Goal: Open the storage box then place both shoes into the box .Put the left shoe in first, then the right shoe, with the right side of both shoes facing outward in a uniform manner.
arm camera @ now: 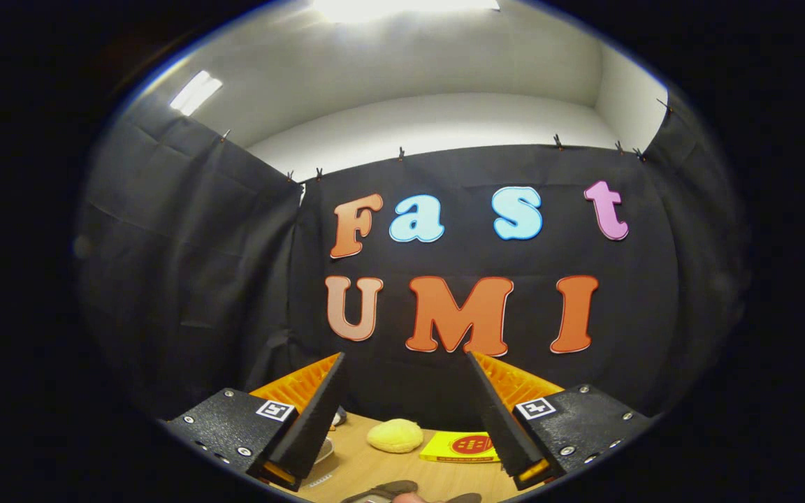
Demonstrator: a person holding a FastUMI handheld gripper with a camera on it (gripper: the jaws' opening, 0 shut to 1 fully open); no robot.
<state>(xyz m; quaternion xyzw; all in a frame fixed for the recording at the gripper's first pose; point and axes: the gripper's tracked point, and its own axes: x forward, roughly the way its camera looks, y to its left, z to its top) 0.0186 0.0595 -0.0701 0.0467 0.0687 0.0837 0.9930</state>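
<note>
A recording booth: black cloth walls [186, 279] clipped up around a wooden table [374, 468].

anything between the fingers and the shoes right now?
Cannot settle it. The gripper is open, fingers apart and holding nothing. On the table beyond them lie a yellow sponge and a yellow card. A dark shape low between the fingers may be a shoe; too little shows.
</note>
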